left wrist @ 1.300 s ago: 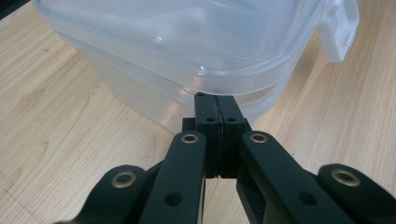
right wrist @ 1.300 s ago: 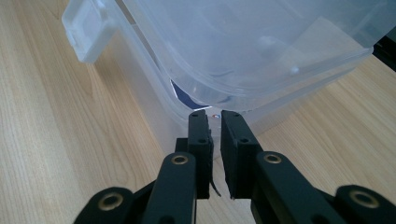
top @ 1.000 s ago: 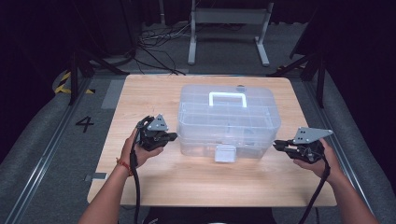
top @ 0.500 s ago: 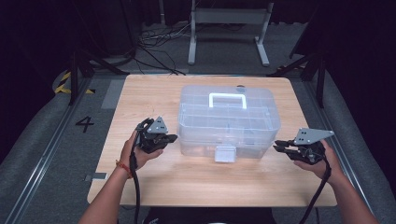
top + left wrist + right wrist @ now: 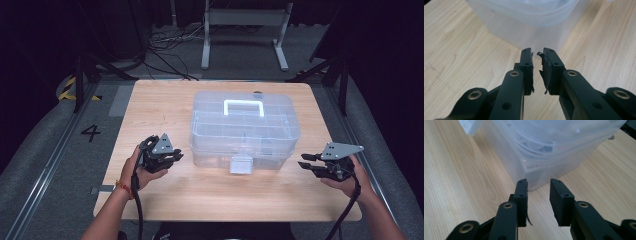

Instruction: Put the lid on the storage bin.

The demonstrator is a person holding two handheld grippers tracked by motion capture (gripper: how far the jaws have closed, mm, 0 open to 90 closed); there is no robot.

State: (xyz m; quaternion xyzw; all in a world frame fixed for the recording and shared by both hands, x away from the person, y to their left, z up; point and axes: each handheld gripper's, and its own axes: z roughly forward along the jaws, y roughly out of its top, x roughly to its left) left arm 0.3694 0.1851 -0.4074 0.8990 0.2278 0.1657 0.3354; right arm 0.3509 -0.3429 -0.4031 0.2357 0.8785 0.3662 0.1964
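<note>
A clear plastic storage box with a white handle and a front latch stands closed in the middle of the wooden table. My left gripper hovers just left of the box, pointing at its left wall; its jaws have just been opening and stand a narrow gap apart with nothing between them. My right gripper is right of the box, pointing at its corner. Its jaws have also been opening and hold nothing.
A person's hands and forearms reach in from the table's near edge. A metal stand and cables lie on the floor beyond the far edge. Bare wood lies in front of the box.
The left gripper has shifted slightly toward the box and lower. Both pairs of jaws have parted a little. The box has not moved.
</note>
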